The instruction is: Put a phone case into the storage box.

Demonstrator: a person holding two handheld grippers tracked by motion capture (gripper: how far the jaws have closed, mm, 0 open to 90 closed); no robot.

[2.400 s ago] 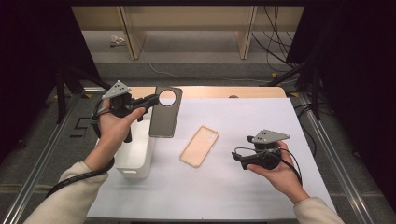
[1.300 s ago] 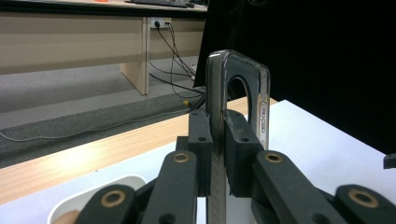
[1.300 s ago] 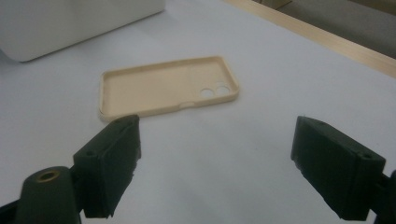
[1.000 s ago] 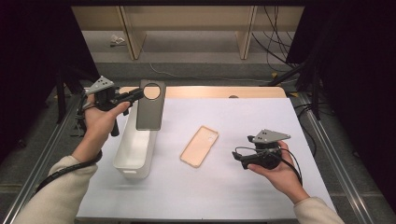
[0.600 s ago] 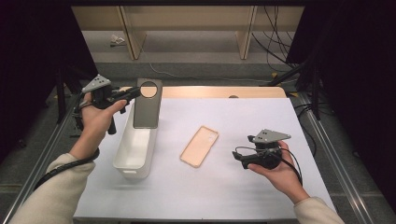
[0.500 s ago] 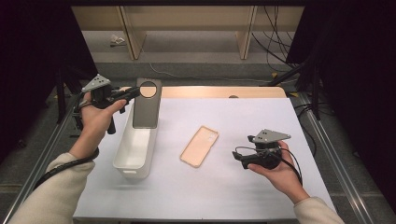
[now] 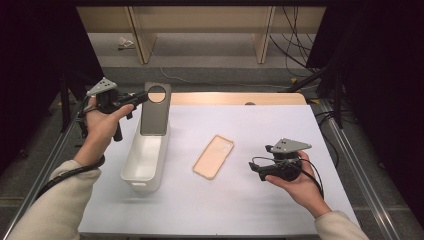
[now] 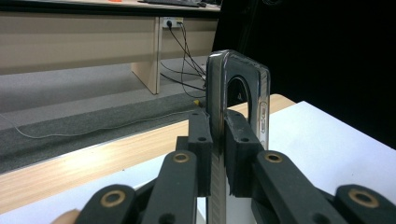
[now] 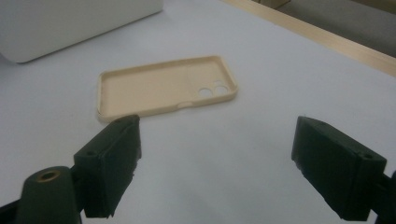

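Observation:
My left gripper [image 7: 141, 97] is shut on the edge of a dark grey phone case [image 7: 154, 115] with a round camera hole, held upright over the far end of a white bin [image 7: 142, 166]. In the left gripper view the case [image 8: 243, 93] stands edge-on, pinched between the pads [image 8: 201, 140]. A beige phone case [image 7: 214, 156] lies open side up in the middle of the white table. My right gripper [image 7: 256, 169] rests low at the right, pointing at that beige case [image 9: 163, 86], jaws open with nothing between them.
The white table cover [image 7: 260, 125] ends in a wooden strip [image 7: 235, 98] at the far edge. Beyond it are a grey floor, wooden furniture legs [image 7: 262, 35] and cables. Dark frame rails run along both sides of the table.
My left gripper has carried the dark grey case leftward and toward the far end of the white bin, then held nearly still. The right gripper has not moved.

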